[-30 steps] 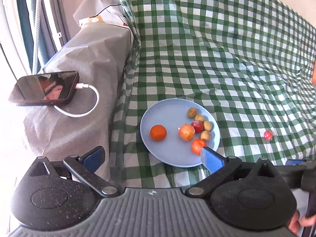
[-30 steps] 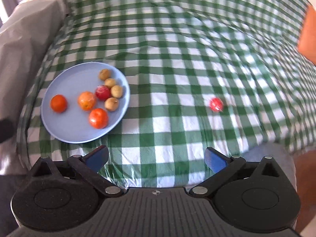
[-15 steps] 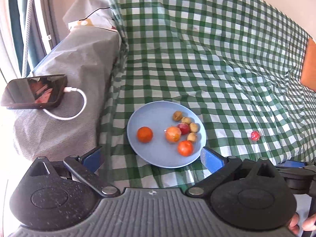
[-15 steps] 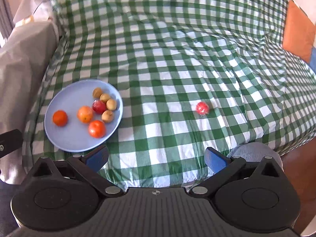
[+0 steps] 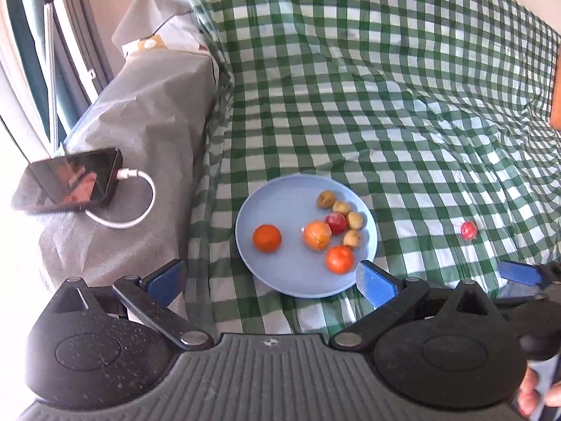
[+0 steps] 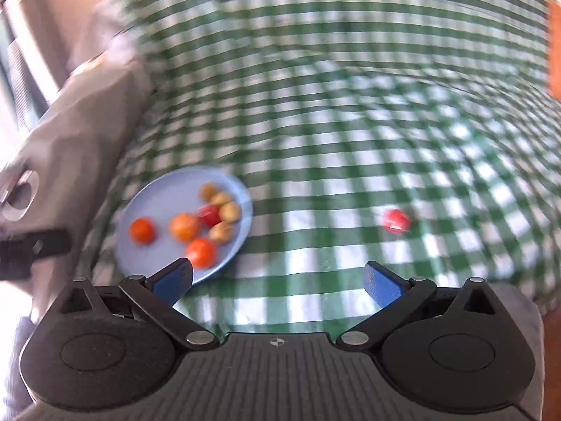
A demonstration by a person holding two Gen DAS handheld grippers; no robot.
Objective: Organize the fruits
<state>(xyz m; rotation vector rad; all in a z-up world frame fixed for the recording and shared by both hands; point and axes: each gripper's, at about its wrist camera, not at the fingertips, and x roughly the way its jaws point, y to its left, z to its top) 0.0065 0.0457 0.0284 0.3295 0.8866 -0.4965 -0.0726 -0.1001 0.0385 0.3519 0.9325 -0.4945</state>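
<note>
A light blue plate lies on the green checked cloth and holds several fruits: orange ones, a red one and small tan ones. A lone small red fruit rests on the cloth to the plate's right. My left gripper hangs open just short of the plate's near rim, nothing between its blue fingers. My right gripper is open too, short of the stretch of cloth between plate and red fruit. The right wrist view is blurred by motion.
A grey-covered armrest stands left of the plate, with a black phone and its white cable on it. An orange cushion shows at the far right. The checked cloth stretches back behind the plate.
Both views have shifted; the right gripper is swinging now, its picture blurred, and plate and red fruit sit lower and closer in it. Both grippers remain open.
</note>
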